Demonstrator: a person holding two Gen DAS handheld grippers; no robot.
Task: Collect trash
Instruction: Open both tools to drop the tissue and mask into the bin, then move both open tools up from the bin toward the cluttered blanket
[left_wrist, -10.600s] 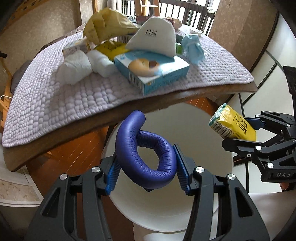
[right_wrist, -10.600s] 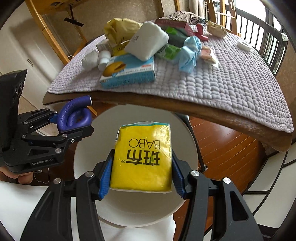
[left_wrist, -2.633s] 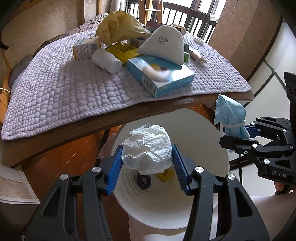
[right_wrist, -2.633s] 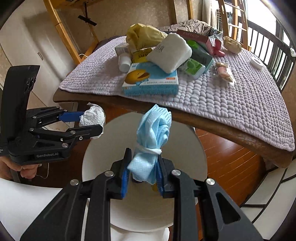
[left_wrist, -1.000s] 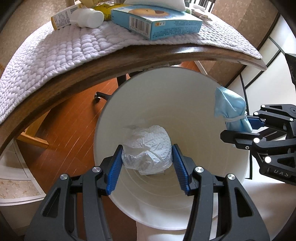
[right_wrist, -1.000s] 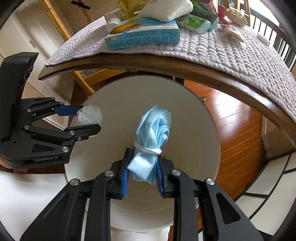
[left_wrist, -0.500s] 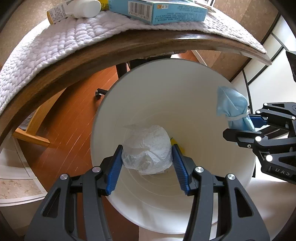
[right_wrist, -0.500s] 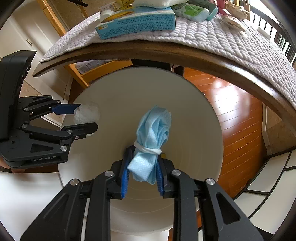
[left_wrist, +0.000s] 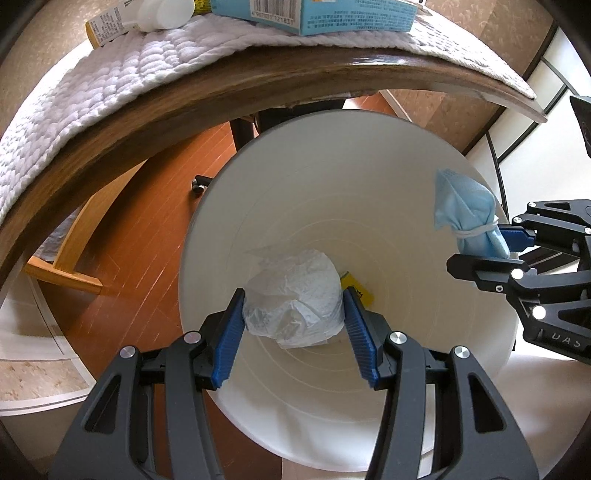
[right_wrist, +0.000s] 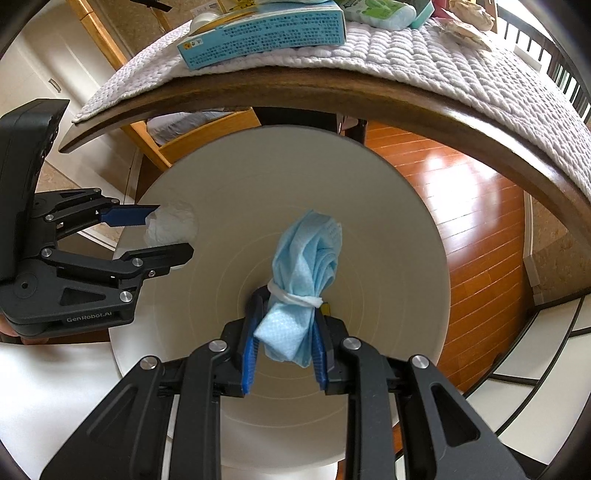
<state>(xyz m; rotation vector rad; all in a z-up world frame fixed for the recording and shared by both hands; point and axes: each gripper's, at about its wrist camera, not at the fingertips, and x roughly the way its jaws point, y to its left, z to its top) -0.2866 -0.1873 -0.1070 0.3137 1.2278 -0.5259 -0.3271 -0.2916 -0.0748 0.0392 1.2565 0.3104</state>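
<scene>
Disposal step in hand: both of my tools are loaded and positioned over the round white plastic bin (left_wrist: 369, 184), which stands on the wooden floor just below the near edge of the tabletop.

Left side: my left gripper (left_wrist: 293, 310) is clenched on a crumpled white plastic-and-paper wad (left_wrist: 293, 295). Blue pads press both flanks of the wad. It hangs inside the bin's mouth, toward the bin's left wall. A yellow packet (left_wrist: 351, 282) shows at the bin bottom just behind the wad.

Right side: my right gripper (right_wrist: 284, 332) grasps a rolled light-blue face mask bound with its white ear loop (right_wrist: 304, 273). The grip sits at the lower end of the roll, below the loop; the upper end stands free, over the middle of the bin.

Tabletop: a quilted lavender cloth (right_wrist: 443, 62) covers it. At the cloth's near edge lies a light-blue cardboard box (right_wrist: 266, 33), with further packets behind it.

Judged next move: open both sets of fingers so each item drops clear of the rim. The wad is light and may cling to a pad; a wide opening should free it. Then return to the tabletop for the remaining items.
</scene>
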